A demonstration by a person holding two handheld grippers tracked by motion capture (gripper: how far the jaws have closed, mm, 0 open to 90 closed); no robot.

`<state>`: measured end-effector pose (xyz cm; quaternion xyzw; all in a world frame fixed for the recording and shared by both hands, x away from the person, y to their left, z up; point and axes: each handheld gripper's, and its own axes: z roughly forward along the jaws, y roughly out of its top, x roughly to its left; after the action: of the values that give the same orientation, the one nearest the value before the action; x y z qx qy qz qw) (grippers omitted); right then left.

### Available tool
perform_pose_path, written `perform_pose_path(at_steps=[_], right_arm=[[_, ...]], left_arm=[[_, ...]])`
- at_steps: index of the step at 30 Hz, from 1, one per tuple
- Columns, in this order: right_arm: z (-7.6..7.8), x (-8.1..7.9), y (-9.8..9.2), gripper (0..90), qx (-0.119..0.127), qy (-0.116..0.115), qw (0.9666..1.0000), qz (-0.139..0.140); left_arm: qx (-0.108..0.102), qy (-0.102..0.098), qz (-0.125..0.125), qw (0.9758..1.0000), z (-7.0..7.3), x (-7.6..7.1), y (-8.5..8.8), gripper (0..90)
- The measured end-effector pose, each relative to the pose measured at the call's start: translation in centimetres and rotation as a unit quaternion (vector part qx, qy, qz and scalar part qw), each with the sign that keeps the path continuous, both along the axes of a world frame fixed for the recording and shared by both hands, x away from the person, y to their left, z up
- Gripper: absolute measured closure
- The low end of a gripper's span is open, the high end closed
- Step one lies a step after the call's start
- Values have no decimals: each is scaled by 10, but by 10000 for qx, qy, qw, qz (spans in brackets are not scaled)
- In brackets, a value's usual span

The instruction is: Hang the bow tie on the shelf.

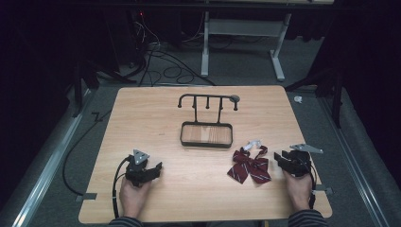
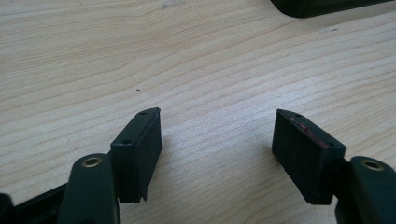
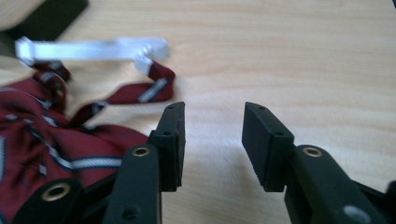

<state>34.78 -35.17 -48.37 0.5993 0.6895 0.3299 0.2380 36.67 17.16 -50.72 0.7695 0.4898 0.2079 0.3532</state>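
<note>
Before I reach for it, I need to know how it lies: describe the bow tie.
The bow tie is dark red fabric with thin white and dark stripes, lying flat and slightly rumpled on the wooden table. Its narrow striped strap loops behind, ending in a white plastic clasp. It lies just left of the right gripper, untouched.

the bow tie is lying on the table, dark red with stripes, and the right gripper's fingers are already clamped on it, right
Not quite. The bow tie is dark red with stripes and lies on the table, but the right gripper is not clamped on it: its fingers stand apart over bare wood beside it, as the right gripper view shows.
</note>
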Motion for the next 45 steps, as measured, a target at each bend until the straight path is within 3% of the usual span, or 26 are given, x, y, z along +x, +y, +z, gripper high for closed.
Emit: perform_pose_path(at_steps=[9,16,23,27,33,38,45], right_arm=[[14,17,10,667,190,103,9994,275],[10,35,13,672,287,312,9989,223],[4,42,16,666,321,415,9985,122],[0,46,18,675,315,468,9983,112],[-4,51,24,796,83,661,9974,265],[-5,52,24,864,38,732,9967,342],[-3,51,25,900,0,639,9971,420]], left_arm=[[-6,1,-1,10000,0,0,0,332],[42,-12,-7,10000,0,0,-1,330],[40,-10,-11,10000,0,0,-1,330],[39,-9,-12,10000,0,0,-1,330],[40,-10,-12,10000,0,0,-1,330],[39,-9,-12,10000,0,0,-1,330],[40,-8,-13,10000,0,0,-1,330]])
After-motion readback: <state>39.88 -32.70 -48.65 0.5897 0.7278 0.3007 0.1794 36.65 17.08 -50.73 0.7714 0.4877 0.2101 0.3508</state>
